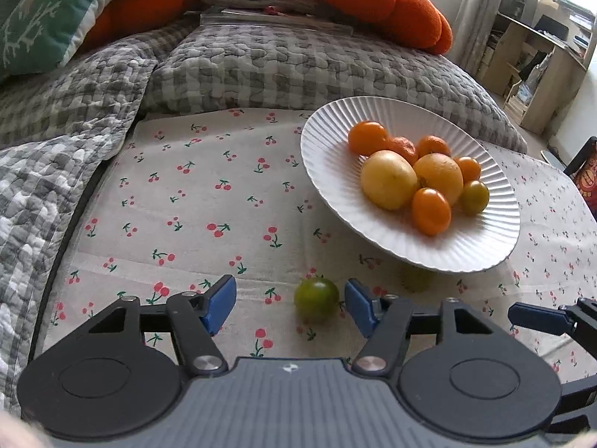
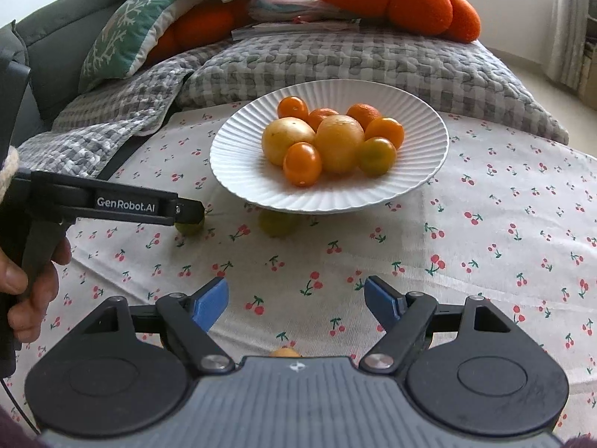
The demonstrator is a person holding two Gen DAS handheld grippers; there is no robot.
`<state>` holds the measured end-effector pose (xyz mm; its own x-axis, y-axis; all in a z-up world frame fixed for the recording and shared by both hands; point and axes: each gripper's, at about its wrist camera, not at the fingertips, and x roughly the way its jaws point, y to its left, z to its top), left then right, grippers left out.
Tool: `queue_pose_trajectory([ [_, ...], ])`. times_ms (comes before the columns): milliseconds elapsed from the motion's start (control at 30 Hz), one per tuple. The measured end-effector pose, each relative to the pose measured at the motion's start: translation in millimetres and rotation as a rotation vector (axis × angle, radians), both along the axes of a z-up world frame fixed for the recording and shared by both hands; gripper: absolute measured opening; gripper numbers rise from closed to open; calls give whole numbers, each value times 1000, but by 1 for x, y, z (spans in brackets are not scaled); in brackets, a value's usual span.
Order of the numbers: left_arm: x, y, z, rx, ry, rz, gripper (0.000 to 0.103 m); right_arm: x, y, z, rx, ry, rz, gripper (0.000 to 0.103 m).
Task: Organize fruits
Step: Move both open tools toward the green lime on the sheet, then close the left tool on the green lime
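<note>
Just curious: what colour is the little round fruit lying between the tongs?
Green, the small round tomato-like fruit on the cherry-print cloth; clearest in the left wrist view.

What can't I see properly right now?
- Yellow-green fruit under the plate: the rim shades and partly hides it in both views.
- Green tomato: in the right view, the left hand-held gripper mostly covers it.
- Orange fruit: right gripper's body hides most.
</note>
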<state>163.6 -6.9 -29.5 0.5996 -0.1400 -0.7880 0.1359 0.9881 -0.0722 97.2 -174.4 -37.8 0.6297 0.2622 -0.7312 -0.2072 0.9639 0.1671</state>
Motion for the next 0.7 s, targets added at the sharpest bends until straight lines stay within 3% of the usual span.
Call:
queue_pose_trajectory([
  [300, 2, -3, -7, 10, 4, -9, 51, 3, 2, -2, -5, -3, -5, 77],
  [567, 7, 5, -9, -46, 13, 9, 21, 8, 4, -7, -22, -6, -16, 75],
  [700, 10, 9, -10, -59, 16, 18, 15, 11, 6, -9, -30, -18, -23, 74],
])
